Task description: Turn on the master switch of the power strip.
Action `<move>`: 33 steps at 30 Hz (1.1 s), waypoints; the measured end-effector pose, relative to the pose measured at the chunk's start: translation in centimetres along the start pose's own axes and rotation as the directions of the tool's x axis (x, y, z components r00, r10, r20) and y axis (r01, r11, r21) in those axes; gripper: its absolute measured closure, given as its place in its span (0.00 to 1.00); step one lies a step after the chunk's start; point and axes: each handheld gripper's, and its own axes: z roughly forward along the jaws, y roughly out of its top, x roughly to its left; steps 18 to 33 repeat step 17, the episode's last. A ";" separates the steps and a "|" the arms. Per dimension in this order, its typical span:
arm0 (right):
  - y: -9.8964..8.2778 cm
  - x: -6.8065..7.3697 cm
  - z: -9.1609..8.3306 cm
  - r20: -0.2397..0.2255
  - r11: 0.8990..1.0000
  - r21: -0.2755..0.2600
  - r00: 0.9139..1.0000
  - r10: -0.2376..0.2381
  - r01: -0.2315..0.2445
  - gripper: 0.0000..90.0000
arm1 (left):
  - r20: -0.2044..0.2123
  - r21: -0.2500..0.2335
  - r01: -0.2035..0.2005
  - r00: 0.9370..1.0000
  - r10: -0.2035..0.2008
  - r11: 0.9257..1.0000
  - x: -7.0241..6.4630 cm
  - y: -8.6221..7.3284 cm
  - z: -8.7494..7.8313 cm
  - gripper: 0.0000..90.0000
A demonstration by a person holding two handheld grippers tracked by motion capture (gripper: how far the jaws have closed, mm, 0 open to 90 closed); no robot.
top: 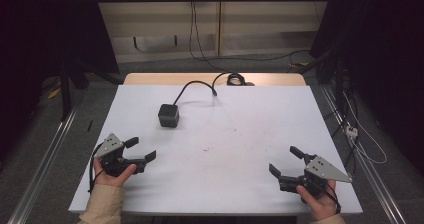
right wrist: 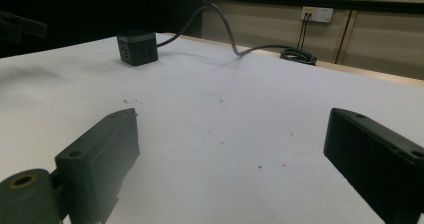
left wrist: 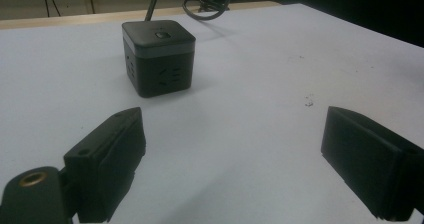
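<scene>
Both sets of tongs gape wide, holding nothing: left gripper (top: 141, 149) at near left, right gripper (top: 284, 161) at near right, above the white table (top: 240, 134). Black cube socket (top: 168, 115) sits far left of centre, just beyond the left gripper, untouched.

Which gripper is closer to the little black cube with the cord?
The left. The left gripper sits open just in front of the black cube, a little to its left. The right gripper is open too, far off at the table's right front corner.

bare white table (top: 240, 149) all round; only the cube socket (top: 168, 115) and its cable (top: 192, 86) obstruct.
</scene>
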 end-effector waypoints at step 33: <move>0.0 0.0 0.1 -0.005 1.000 0.004 1.000 -0.001 0.001 0.08 | -0.016 0.015 0.001 1.000 0.000 1.000 0.1 -0.2 0.0 0.07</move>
